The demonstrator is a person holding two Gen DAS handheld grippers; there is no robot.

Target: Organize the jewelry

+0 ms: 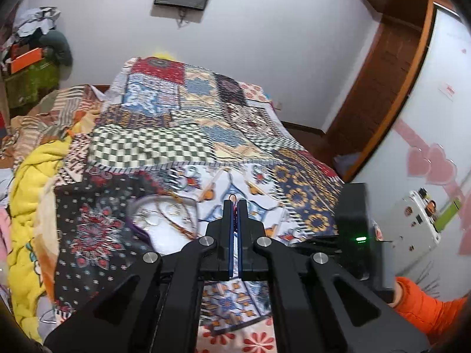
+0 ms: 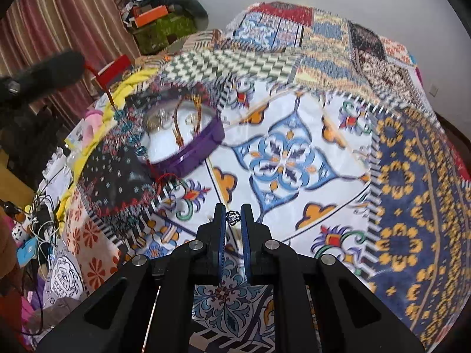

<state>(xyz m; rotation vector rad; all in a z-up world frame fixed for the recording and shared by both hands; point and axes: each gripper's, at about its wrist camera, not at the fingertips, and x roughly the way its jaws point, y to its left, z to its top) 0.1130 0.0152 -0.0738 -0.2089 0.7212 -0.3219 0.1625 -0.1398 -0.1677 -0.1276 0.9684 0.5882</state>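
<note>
Both grippers hold jewelry above the patchwork bedspread [image 2: 294, 158].

Left gripper [image 1: 235, 206]: jaws nearly together, pinching a thin red cord [image 1: 234, 203]. Right gripper [image 2: 233, 214]: jaws clamped on a small silver ring [image 2: 233, 217]. Purple tray [image 2: 188, 144] lies near the bed's left edge, containing chains and rings, blurred; beaded strand [image 2: 132, 135] touches its left rim.

Bedspread [image 2: 294, 158] seen as printed cloth, matt. Purple box [image 2: 188, 158] glossy plastic. Ring [image 2: 233, 217] shiny metal. Gripper fingers [image 2: 219, 229] matt black plastic, pads blue.
</note>
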